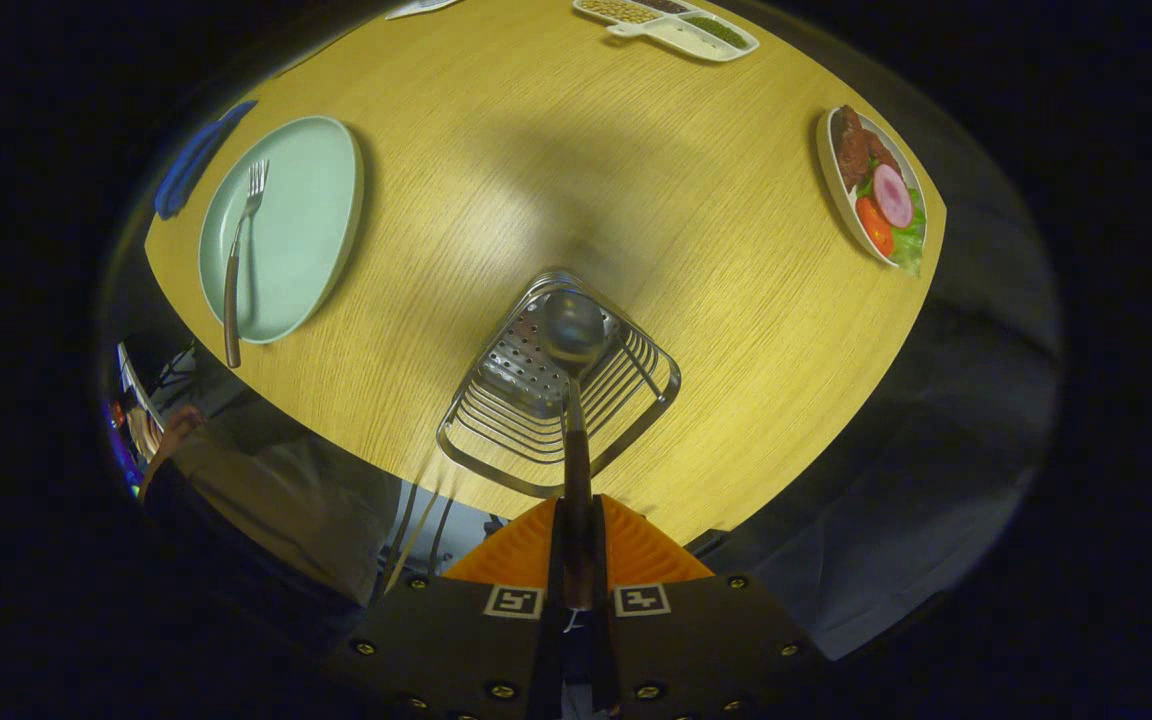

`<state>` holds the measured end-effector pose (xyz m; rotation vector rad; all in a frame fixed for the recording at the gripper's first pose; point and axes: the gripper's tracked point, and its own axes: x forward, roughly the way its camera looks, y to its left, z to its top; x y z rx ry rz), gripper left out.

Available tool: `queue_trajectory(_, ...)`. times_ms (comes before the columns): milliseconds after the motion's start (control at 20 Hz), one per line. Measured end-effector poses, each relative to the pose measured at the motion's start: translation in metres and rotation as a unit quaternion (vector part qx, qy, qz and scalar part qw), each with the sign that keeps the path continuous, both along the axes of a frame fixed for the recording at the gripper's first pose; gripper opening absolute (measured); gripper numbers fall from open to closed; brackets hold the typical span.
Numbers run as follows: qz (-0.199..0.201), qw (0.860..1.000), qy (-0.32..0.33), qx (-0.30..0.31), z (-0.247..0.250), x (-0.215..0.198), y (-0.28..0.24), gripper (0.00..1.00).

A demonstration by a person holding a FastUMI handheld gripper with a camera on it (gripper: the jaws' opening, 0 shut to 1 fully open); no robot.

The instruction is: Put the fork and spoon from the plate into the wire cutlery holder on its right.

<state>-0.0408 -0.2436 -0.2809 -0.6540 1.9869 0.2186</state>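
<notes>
The gripper (576, 560) has its 2 fingers clamped on the wooden handle of the spoon (574, 400), whose bowl hangs over the mouth of the wire cutlery holder (546, 400) just ahead. The likely trouble from here is the bowl catching on the wire rim, or a tilted release, either of which could tip the light holder or drop the spoon onto the table (556, 180). Beyond and to the left, the fork (241, 250) lies on the pale green plate (316, 220), not yet moved. Farther off sit a salad dish (881, 190) and a divided tray (671, 25), well apart and not obstructing.
</notes>
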Motion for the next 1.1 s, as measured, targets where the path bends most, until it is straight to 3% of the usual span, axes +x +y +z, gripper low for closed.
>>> queue_trajectory(100, -0.003, 1.0, -0.02, 0.005, 0.01, 0.003, -0.001, 0.15)
queue_trajectory(200, -0.013, 0.999, -0.038, 0.016, 0.019, 0.004, 0.001, 0.27)
queue_trajectory(450, -0.035, 0.994, -0.091, 0.058, 0.045, 0.004, 0.031, 0.27)
queue_trajectory(650, -0.029, 0.99, -0.102, 0.089, 0.048, 0.002, 0.073, 0.27)
queue_trajectory(1100, 0.005, 0.983, -0.062, 0.171, -0.006, -0.03, 0.217, 0.27)
